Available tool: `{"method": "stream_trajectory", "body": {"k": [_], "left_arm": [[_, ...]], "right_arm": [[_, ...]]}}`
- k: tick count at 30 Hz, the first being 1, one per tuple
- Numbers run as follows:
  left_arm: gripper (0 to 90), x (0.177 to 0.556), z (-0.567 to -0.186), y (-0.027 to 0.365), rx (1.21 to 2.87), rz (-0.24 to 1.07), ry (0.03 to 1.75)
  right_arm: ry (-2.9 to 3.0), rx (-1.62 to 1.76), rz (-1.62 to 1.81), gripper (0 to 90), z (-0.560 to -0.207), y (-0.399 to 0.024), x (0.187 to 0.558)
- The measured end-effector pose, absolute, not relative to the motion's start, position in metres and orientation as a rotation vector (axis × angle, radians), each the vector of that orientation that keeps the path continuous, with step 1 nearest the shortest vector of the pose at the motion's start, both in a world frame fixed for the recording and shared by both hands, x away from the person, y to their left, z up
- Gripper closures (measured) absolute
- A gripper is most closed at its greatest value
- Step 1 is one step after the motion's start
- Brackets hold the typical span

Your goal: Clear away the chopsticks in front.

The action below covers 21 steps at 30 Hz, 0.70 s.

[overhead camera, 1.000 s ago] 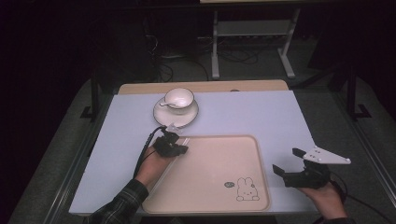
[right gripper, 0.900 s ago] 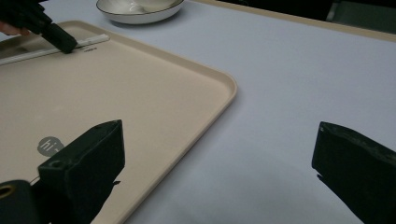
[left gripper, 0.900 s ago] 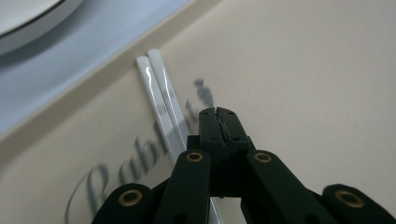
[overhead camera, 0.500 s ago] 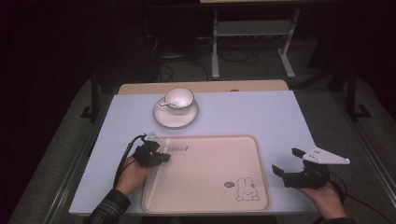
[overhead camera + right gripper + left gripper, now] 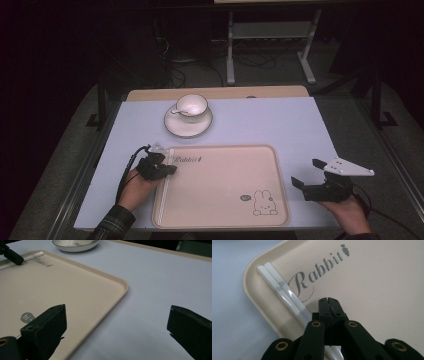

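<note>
A beige tray (image 5: pixel 220 190) printed with "Rabbit" and a bunny lies at the table's near middle. Two white chopsticks (image 5: pixel 282 291) lie side by side along its left rim (image 5: pixel 165 200). My left gripper (image 5: pixel 170 169) hovers over that rim, jaws shut (image 5: pixel 329 301) with nothing between the tips. The chopsticks pass beneath its body. My right gripper (image 5: pixel 306 172) rests on the table right of the tray, jaws wide open (image 5: pixel 117 322) and empty.
A white cup (image 5: pixel 190 106) with a spoon in it stands on a saucer (image 5: pixel 187 127) behind the tray; the saucer (image 5: pixel 75 243) also shows far off in the right gripper view. Pale blue table surface (image 5: pixel 280 125) stretches to the right and back.
My left hand has slid left and slightly nearer, from over the tray's back-left corner to its left rim. The chopsticks stay on the tray. The right gripper has not moved.
</note>
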<state>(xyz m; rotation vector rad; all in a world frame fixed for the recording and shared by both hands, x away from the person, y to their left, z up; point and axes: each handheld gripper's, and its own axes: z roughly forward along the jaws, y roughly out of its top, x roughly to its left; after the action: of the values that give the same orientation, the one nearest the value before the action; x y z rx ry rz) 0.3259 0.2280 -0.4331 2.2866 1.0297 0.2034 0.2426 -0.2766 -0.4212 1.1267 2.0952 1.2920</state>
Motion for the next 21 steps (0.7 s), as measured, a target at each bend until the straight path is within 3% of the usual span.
{"method": "stream_trajectory", "body": {"k": [7, 16, 21], "left_arm": [[80.9, 0.324, -0.423, 0.231, 2.229, 0.207, 0.979], [44.6, 0.3, -0.408, 0.25, 2.163, 0.217, 0.876], [31.6, 0.283, -0.407, 0.265, 2.124, 0.278, 0.87]], "right_arm": [[2.098, 1.126, 1.292, 1.8, -0.421, -0.276, 0.243], [2.106, 1.1, 1.328, 1.8, -0.42, -0.274, 0.241], [2.104, 1.068, 1.385, 1.7, -0.417, -0.273, 0.241]]}}
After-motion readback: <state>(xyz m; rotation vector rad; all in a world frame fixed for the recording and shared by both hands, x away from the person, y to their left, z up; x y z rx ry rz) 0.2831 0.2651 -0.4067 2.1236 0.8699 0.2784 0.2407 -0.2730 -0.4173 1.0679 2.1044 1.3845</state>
